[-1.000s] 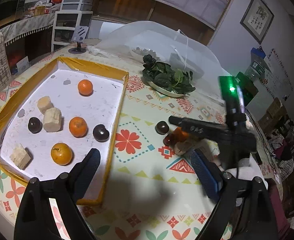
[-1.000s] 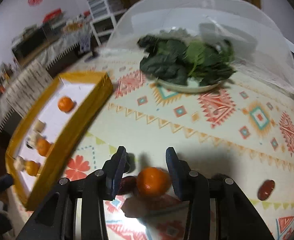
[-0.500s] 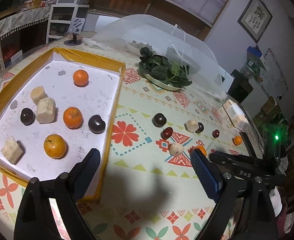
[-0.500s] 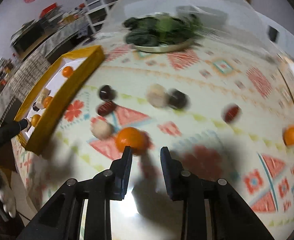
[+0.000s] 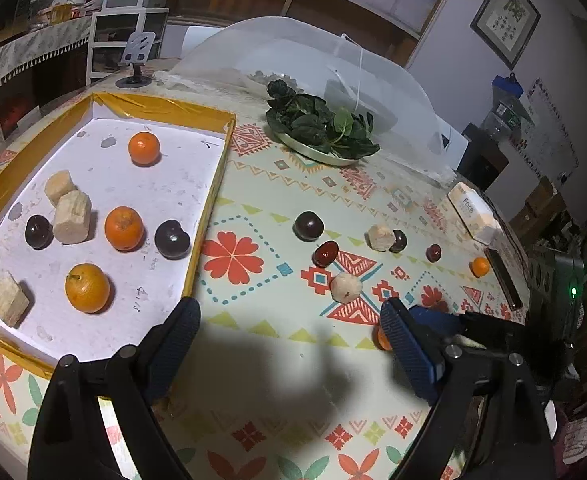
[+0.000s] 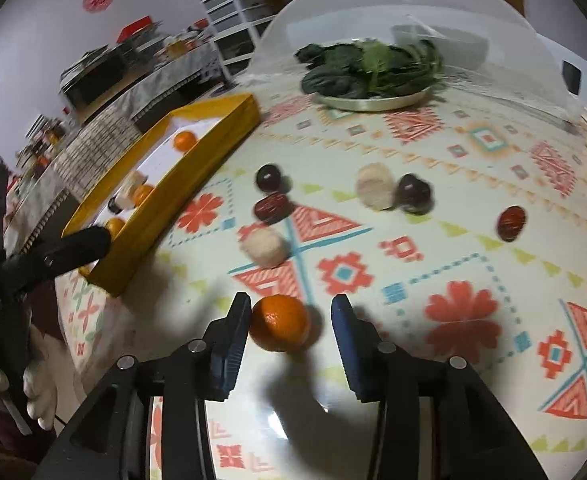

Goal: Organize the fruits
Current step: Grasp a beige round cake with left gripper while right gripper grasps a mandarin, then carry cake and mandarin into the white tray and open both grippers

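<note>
A yellow-rimmed white tray (image 5: 209,192) holds three oranges, two dark plums and several pale cut chunks. Loose fruit lies on the patterned tablecloth: a dark plum (image 5: 308,225), a red date (image 5: 325,253), a pale chunk (image 5: 345,287), another chunk beside a plum (image 5: 379,237), a date (image 5: 433,253) and a small orange (image 5: 480,266). My right gripper (image 6: 290,322) is open around an orange (image 6: 280,323) that touches its left finger. My left gripper (image 5: 289,340) is open and empty near the tray's front corner. The tray also shows in the right wrist view (image 6: 197,160).
A plate of dark leafy greens (image 5: 323,130) stands at the back by a clear mesh food cover (image 5: 293,56). A white box (image 5: 471,214) and a dark phone (image 5: 505,280) lie near the right table edge. The left gripper shows in the right wrist view (image 6: 53,256).
My right gripper pulled back toward the table's near side and its jaws widened, with the orange now between them. My left gripper stayed near the tray, open.
</note>
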Action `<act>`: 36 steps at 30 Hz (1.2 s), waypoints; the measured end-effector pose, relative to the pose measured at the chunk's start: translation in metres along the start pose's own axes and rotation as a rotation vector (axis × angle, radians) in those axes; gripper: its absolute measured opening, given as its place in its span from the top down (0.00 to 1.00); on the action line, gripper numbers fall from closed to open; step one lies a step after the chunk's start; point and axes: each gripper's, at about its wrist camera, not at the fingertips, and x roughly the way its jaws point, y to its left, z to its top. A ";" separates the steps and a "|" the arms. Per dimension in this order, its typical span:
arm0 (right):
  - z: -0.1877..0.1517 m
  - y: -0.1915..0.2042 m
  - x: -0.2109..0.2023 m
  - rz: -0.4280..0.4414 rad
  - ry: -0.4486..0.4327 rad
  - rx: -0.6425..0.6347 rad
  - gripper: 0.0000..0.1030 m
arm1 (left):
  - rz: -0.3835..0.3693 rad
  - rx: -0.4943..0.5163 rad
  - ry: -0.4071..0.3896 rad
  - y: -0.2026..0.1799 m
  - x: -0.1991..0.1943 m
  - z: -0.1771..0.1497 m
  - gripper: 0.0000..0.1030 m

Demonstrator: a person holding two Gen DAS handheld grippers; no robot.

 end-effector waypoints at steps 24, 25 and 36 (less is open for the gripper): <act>-0.026 -0.051 -0.046 -0.078 -0.110 0.131 0.64 | 0.053 0.260 0.119 -0.070 0.100 0.003 0.63; -0.026 -0.051 -0.047 -0.078 -0.112 0.133 0.64 | 0.061 0.265 0.108 -0.071 0.102 0.002 0.63; -0.008 -0.008 -0.059 -0.077 -0.146 0.064 0.64 | 0.040 0.243 0.033 -0.062 0.060 0.005 0.73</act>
